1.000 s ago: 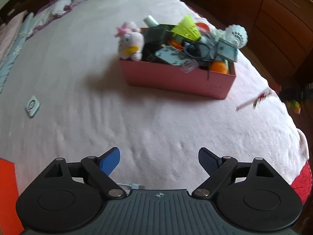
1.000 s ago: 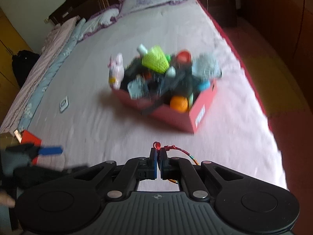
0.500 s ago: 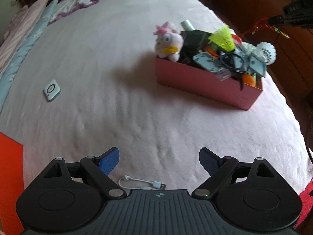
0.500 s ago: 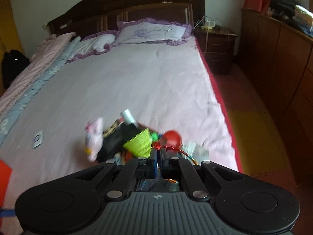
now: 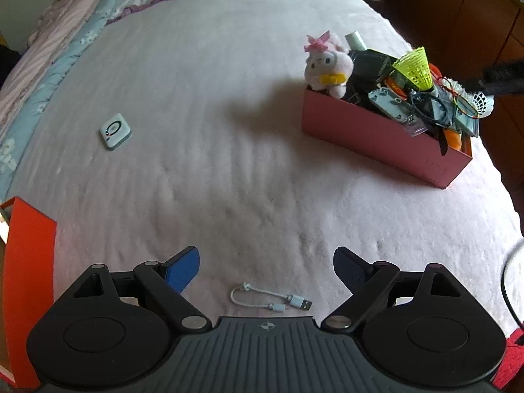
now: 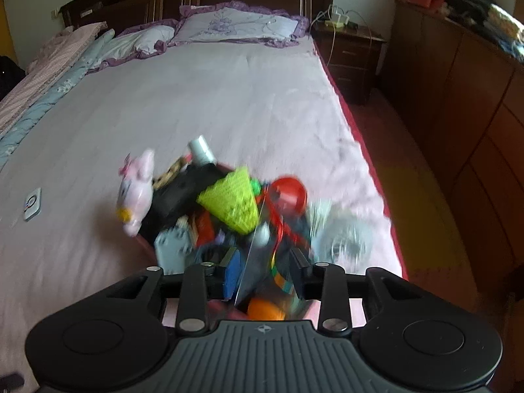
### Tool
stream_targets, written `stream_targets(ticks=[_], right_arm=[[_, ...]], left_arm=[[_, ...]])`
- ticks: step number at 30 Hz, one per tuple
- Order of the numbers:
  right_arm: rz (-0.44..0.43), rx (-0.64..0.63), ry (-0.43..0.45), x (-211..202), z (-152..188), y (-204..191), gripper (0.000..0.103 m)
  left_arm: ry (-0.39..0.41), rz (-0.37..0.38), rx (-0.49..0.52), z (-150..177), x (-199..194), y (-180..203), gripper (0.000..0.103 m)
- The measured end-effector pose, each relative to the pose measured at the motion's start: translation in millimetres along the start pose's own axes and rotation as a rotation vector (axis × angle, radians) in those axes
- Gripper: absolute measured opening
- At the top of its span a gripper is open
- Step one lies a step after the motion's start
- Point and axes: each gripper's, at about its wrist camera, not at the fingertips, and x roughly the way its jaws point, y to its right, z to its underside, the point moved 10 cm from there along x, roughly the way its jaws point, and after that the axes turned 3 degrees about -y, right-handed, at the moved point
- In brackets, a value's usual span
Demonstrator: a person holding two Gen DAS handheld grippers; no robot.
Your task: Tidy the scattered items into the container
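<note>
Pink box (image 5: pixel 376 132) heaped with plush (image 5: pixel 328 65), shuttlecocks; right hand-held gripper (image 6: pixel 264 273) just opening above, left hand-held gripper (image 5: pixel 265 267) released.

Fuzzy cloth bedspread (image 5: pixel 229 131); matt pink box (image 5: pixel 376 137).

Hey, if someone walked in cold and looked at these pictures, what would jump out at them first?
The pink box on the bed, heaped to overflowing, with a plush toy at its corner and a neon shuttlecock on top. The right tongs hang over that pile. Near the left tongs lies a short white cable, and a small white device sits alone farther left.
</note>
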Motion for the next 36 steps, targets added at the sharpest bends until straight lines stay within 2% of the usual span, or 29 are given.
stream_targets(ticks=[7, 12, 21, 25, 28, 32, 36], right_arm=[[-0.072, 0.009, -0.093, -35.1, 76.3, -17.3, 0.038], [-0.178, -0.045, -0.2, -47.7, 131.9, -44.8, 0.038], [-0.349, -0.152, -0.352, -45.1, 212.3, -101.2, 0.038], [-0.366, -0.14, -0.411, -31.7, 240.9, -117.1, 0.037], [-0.354, -0.132, -0.439, -22.7, 254.7, -126.7, 0.037], [-0.326, -0.133, -0.444, -13.4, 266.5, -138.4, 0.037], [-0.284, -0.116, -0.455, 0.7, 280.5, -147.2, 0.037]], left_arm=[[0.013, -0.016, 0.015, 17.7, -17.2, -0.8, 0.089], [0.003, -0.04, 0.0, 38.8, -28.5, -3.2, 0.089], [-0.085, -0.112, -0.036, 104.1, -41.3, -5.2, 0.091], [-0.128, -0.112, -0.018, 131.2, -42.6, 0.6, 0.092], [-0.143, -0.085, 0.008, 139.8, -34.3, 3.2, 0.093], [-0.129, -0.05, 0.054, 134.2, -8.6, 3.2, 0.093], [-0.071, -0.038, 0.113, 117.3, 24.9, -2.4, 0.092]])
